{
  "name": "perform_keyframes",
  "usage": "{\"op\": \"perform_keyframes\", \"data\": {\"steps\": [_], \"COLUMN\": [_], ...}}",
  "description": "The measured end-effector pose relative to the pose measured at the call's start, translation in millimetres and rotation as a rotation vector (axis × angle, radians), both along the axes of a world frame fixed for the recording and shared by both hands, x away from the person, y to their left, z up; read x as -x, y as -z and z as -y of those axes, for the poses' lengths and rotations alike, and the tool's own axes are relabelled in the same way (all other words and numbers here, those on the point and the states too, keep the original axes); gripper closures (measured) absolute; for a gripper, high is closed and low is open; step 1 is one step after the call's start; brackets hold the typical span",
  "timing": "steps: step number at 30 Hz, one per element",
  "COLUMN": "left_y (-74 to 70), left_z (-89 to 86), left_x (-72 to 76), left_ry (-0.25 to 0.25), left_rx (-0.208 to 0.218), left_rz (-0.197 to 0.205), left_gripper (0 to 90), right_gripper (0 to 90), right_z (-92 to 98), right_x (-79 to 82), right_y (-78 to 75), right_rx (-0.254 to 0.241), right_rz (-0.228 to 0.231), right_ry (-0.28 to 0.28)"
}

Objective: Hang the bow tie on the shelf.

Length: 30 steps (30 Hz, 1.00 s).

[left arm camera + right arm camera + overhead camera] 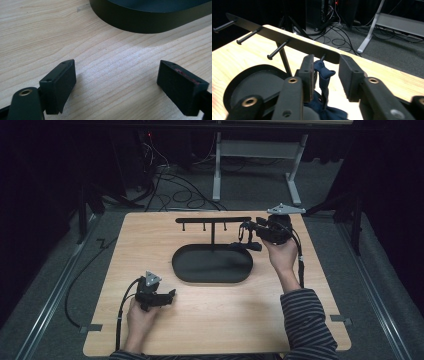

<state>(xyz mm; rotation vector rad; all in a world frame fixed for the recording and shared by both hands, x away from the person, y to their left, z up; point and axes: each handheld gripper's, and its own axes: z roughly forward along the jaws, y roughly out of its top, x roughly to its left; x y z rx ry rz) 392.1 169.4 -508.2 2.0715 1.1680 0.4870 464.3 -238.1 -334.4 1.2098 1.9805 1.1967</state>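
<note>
1. Left gripper low over the table near the front edge, hand behind it; jaws wide apart, empty, just beside the black oval tray.
2. Right gripper raised at the rack bar end, forearm reaching forward; jaws partly open around a dark blue cloth loop, grip unclear.

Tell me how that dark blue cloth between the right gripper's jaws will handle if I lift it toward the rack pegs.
Likely floppy: the dark blue cloth bunches and folds between the right gripper's jaws, with a loop standing up and the rest hanging below. Probably light, since it sags without pulling taut. The loop may droop shut near the rack.
</note>
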Motion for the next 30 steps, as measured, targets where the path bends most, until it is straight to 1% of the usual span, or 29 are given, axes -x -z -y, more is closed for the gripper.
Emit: {"op": "perform_keyframes", "data": {"steps": [3, 8, 12, 22, 30], "left_y": [0.0, 0.0, 0.0, 0.0, 0.0], "left_z": [0.0, 0.0, 0.0, 0.0, 0.0], "left_x": [0.0, 0.0, 0.0, 0.0, 0.0], "left_ry": [0.000, 0.000, 0.000, 0.000, 0.000], "left_rx": [0.000, 0.000, 0.000, 0.000, 0.000], "left_rz": [0.000, 0.000, 0.000, 0.000, 0.000], "left_gripper": [16.0, 16.0, 16.0, 16.0, 15.9], "right_gripper": [61.1, 56.4, 54.3, 54.1, 53.2], "right_z": [4.3, 10.2, 14.9, 25.9, 39.2], "right_x": [2.5, 7.7, 12.0, 17.7, 29.2], "right_y": [-2.4, -6.2, -6.7, -1.0, -0.4], "right_rx": [-0.030, -0.049, -0.058, -0.074, -0.095], "right_rz": [-0.001, -0.002, -0.002, -0.033, -0.033], "right_ry": [-0.008, -0.013, -0.015, -0.003, 0.009]}}
